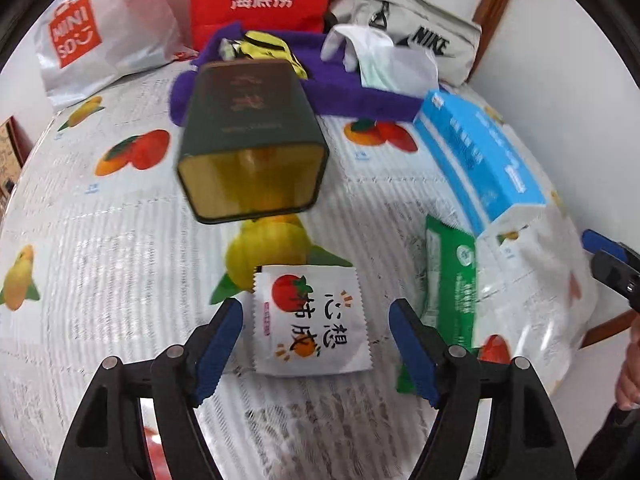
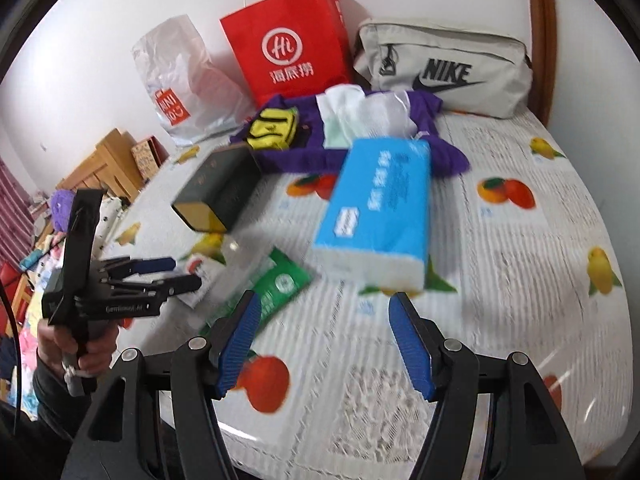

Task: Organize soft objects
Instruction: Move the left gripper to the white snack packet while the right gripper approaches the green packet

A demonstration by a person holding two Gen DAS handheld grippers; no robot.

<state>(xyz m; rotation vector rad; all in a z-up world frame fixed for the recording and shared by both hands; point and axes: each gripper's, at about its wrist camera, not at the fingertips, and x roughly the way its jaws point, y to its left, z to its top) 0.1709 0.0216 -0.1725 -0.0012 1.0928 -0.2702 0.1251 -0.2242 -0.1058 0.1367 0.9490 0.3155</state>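
Note:
My left gripper (image 1: 316, 340) is open, its jaws on either side of a small white sachet (image 1: 310, 322) with a tomato print, lying flat on the table. A green packet (image 1: 452, 284) lies just right of it. A blue tissue pack (image 1: 480, 160) lies at the right. My right gripper (image 2: 324, 340) is open and empty, just short of the blue tissue pack (image 2: 376, 208). The green packet (image 2: 264, 292) lies left of its left finger. The left gripper (image 2: 176, 276) shows at the left of the right wrist view.
A dark green tin (image 1: 252, 136) lies on its side mid-table. Behind it are a purple cloth (image 1: 348, 96) with a yellow item (image 1: 268, 46) and white tissue (image 1: 380, 60), a red bag (image 1: 260, 0), a Miniso bag (image 1: 100, 36) and a Nike pouch (image 1: 416, 36).

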